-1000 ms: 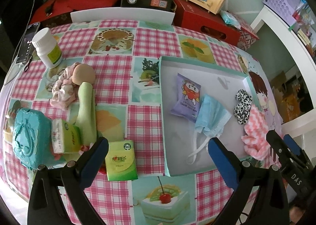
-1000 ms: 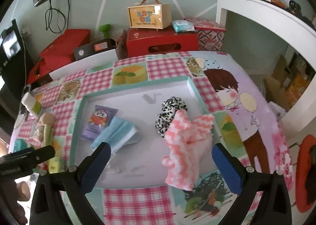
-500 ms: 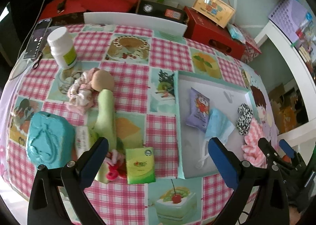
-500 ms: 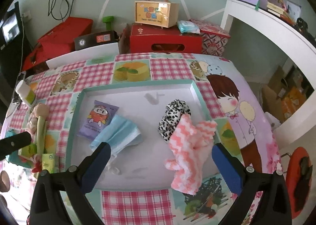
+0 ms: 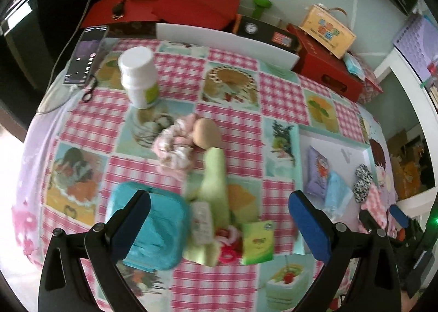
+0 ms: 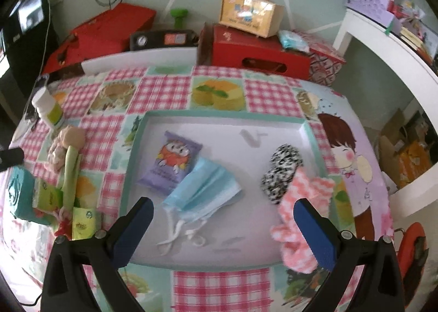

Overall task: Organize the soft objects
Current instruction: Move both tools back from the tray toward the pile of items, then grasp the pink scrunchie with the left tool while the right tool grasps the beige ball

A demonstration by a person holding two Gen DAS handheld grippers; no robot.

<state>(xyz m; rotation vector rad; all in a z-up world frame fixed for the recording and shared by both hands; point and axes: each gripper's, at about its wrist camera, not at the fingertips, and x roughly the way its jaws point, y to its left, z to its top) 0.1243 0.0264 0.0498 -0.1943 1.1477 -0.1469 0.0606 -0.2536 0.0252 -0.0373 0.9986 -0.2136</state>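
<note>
My left gripper (image 5: pixel 219 223) is open and empty above a pile at the table's left: a pale pink scrunchie (image 5: pixel 173 147), a beige puff (image 5: pixel 206 134), a light green cloth (image 5: pixel 215 191), a red hair tie (image 5: pixel 228 246) and green tissue packs (image 5: pixel 257 240). My right gripper (image 6: pixel 223 230) is open and empty over the white tray (image 6: pixel 227 116). In the tray lie a purple snack packet (image 6: pixel 171 165), a blue face mask (image 6: pixel 204 193) and a black-and-white scrunchie (image 6: pixel 282 171). A pink-and-white towel (image 6: pixel 298 225) hangs over the tray's right rim.
A teal box (image 5: pixel 153 230) sits at the pile's near left. A white bottle (image 5: pixel 139 78) and a phone (image 5: pixel 86 54) stand at the far left. Red boxes (image 6: pixel 251 50) and a yellow carry box (image 6: pixel 250 15) stand behind the table. A white shelf (image 6: pixel 388 46) is at right.
My left gripper has swung left, from the tray towards the pile. My right gripper has drawn back and shifted left a little over the tray. Nothing was picked up.
</note>
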